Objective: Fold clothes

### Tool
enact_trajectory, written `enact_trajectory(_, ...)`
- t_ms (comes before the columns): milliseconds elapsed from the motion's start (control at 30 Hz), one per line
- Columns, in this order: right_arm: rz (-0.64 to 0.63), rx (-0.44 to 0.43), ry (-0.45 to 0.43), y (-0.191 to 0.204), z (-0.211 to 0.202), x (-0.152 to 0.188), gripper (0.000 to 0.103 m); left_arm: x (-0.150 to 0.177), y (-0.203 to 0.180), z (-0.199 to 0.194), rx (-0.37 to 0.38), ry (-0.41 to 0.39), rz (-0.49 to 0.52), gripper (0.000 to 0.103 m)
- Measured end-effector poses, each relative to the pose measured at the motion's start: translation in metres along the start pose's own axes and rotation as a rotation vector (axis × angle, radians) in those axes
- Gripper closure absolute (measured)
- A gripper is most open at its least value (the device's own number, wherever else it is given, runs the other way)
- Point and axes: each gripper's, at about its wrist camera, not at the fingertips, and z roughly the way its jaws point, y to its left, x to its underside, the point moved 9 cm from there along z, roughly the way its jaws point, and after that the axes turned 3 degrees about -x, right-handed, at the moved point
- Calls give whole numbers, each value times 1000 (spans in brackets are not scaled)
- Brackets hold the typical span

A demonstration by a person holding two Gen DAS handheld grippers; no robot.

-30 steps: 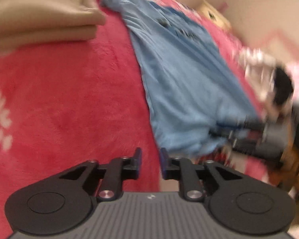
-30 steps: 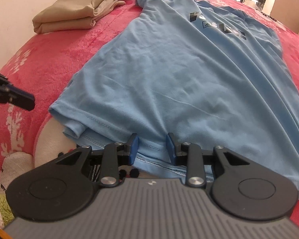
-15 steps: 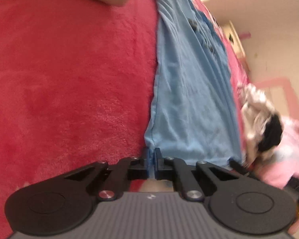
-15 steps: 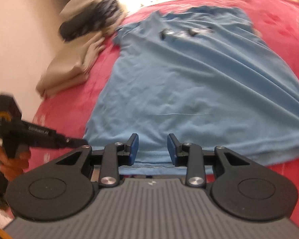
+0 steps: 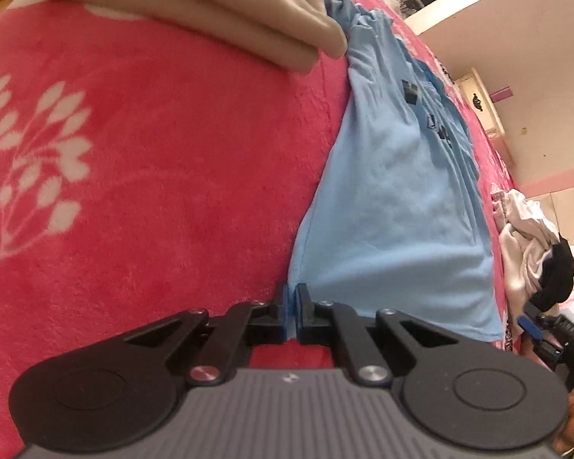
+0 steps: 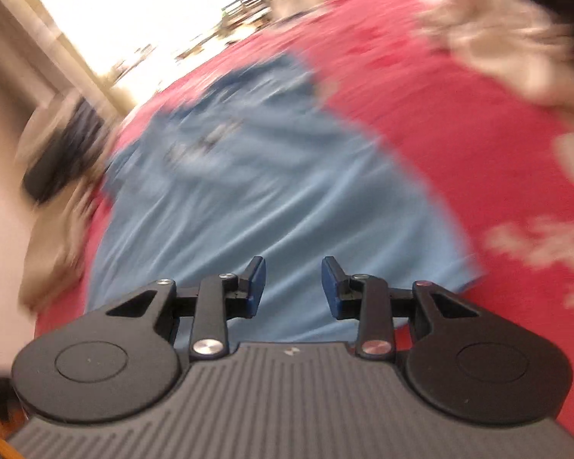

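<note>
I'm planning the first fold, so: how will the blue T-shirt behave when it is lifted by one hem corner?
The blue T-shirt looks thin and wrinkled, so it will probably drape limply. With only the left gripper pinching a corner, the rest likely drags across the fuzzy red blanket. It seems light.

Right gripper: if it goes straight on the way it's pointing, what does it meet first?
Most likely the blue T-shirt, spread on the red blanket ahead of the right gripper, whose opening jaws hold nothing. The picture is blurred, so depth is unclear.
</note>
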Motion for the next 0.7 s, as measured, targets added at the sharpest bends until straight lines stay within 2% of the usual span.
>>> enact_trajectory(67, 101, 54, 2, -36, -9, -12, 55, 1, -4, -1, -17, 0, 30, 99)
enact_trajectory(167, 245, 101, 52, -85, -12, -14, 54, 1, -7, 2, -43, 9, 61, 99)
enact_trajectory(300, 315, 35, 123, -98, 3, 3, 54, 3, 6, -4, -64, 6, 87, 99)
enact_trajectory(467, 247, -10, 181, -86, 35, 11, 54, 5, 6, -6, -89, 1, 110, 99)
enact_trajectory(533, 183, 16, 213, -83, 47, 11, 62, 8, 3, -6, -87, 16, 111, 99)
enact_trajectory(567, 144, 38, 224, -82, 51, 11, 82, 9, 1, -7, -85, 23, 111, 99)
enact_trajectory(600, 105, 60, 235, -80, 54, 10, 95, 11, 0, -7, -84, 31, 111, 99)
enact_trajectory(633, 106, 48, 227, -77, 51, 6, 101, 12, -5, -10, -63, 42, 99, 99)
enact_trajectory(700, 100, 37, 176, -71, 33, -11, 101, 16, -15, -18, -14, 66, 72, 99)
